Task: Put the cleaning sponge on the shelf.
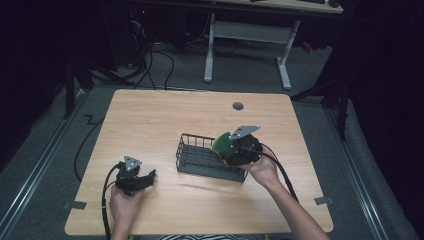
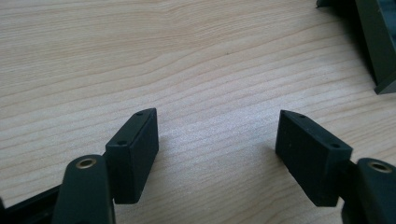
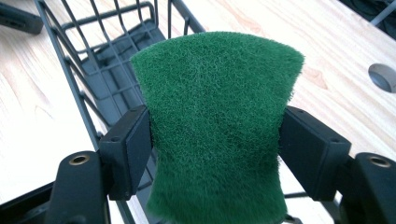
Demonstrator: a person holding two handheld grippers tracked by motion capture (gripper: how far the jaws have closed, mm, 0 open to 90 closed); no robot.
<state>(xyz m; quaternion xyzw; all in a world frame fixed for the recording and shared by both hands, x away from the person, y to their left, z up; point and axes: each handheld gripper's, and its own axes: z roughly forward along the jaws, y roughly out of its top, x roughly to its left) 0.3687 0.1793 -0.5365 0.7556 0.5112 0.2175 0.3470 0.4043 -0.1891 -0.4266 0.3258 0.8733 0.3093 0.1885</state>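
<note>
The wooden table (image 1: 150, 120) carries a black wire basket (image 1: 200, 155). Over its right end the right gripper (image 3: 215, 140) pinches a green scouring pad (image 3: 217, 121) between 2 jaws — likely poised for dropping in. The left gripper (image 2: 217, 140) rests gaping, empty — out of the way.

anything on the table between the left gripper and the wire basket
No, bare wood. In the high view the table lies bare from the left gripper to the wire basket.
</note>
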